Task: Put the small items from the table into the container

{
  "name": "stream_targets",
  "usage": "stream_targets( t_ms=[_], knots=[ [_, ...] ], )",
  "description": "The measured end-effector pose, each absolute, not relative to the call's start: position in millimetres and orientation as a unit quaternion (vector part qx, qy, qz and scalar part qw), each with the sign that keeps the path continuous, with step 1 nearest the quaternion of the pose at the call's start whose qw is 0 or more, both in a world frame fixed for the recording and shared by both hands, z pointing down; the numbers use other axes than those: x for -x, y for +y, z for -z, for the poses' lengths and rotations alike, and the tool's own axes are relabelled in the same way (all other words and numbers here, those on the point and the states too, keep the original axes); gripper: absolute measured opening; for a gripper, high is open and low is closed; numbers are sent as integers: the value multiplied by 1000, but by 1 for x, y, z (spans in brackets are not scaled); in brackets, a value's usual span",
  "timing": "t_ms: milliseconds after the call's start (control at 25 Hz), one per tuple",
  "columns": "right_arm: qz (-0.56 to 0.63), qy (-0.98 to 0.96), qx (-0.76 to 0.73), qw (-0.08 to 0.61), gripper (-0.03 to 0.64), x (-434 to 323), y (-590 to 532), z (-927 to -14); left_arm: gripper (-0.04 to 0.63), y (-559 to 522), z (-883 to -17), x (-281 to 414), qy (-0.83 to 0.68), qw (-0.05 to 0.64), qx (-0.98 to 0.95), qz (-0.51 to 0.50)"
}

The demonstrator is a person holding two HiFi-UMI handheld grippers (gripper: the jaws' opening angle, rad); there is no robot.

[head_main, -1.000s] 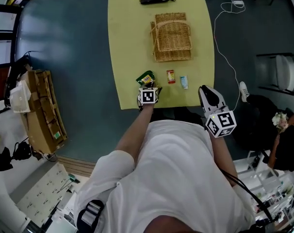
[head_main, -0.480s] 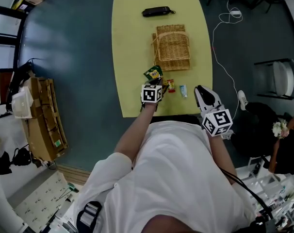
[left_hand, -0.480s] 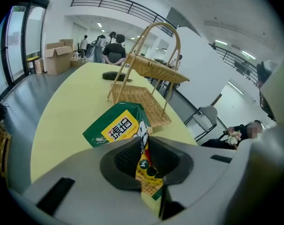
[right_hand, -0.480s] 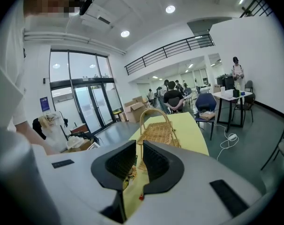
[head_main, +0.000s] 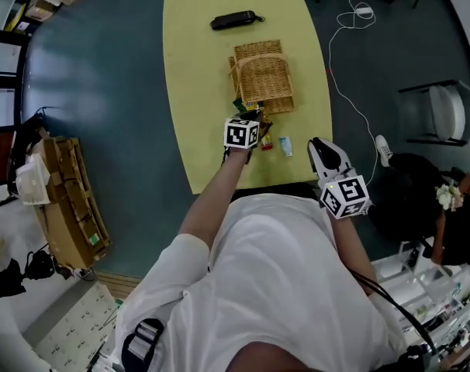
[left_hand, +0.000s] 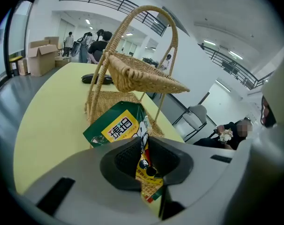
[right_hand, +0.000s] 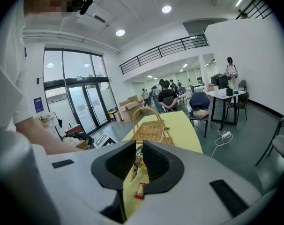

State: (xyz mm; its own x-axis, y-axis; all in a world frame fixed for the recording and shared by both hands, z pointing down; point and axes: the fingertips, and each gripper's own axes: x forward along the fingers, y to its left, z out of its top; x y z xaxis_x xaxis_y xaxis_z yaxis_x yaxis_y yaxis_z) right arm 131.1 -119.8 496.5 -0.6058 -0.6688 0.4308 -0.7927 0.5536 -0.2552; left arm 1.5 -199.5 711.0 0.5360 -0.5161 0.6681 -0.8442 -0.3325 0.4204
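While the left does the carrying, right gripper (right_hand: pixel 138 147): hangs off the table's near edge, right of the person. Jaws almost together with a narrow gap and nothing between them. Likely parked there to keep out of the way.
Table (head_main: pixel 196 91): yellow, long, rounded near corners.
Red sachet (head_main: pixel 266 141): lies flat near the near edge, just short of the basket, not yet picked.
Pale sachet (head_main: pixel 285 147): just beside the red one, on its right, also untouched.
Left gripper (left_hand: pixel 146 159): pads clamped on one edge of the packet. Pinching the thin seam probably gives the firmest hold on a floppy bag.
Green-and-yellow packet (left_hand: pixel 115 125): held off the table at the basket's near rim, tilted, its body sticking out ahead of the jaws so it can go in first.
Wicker basket (head_main: pixel 275 84): mid-table, handle arching over it, looks empty. Judged step: carry the packet over the near wall and release.
Black case (head_main: pixel 233 20): toward the far edge, well apart from everything else.
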Motion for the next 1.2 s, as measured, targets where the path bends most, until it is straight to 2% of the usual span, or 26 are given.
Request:
stream_targets(
  t_ms=[760, 1000, 1040, 1080, 1200],
  knots=[
    [-232, -856, -433, 162, 54, -144, -116, -512, 63, -250, -715, -5, -433, 315, -824, -184],
    [-231, -858, -426, 168, 54, -142, -114, -516, 66, -254, -720, -10, -441, 316, -821, -178],
    [-231, -859, -425, 169, 54, -141, -113, -516, 84, -253, -721, -10, -443, 319, -819, -177],
    [-231, -859, -423, 169, 54, -140, -113, -516, 138, -252, -722, -9, -448, 322, -815, -176],
    [-229, -861, -421, 169, 54, -138, -112, -514, 149, -245, -724, -1, -465, 332, -802, -173]
  ],
)
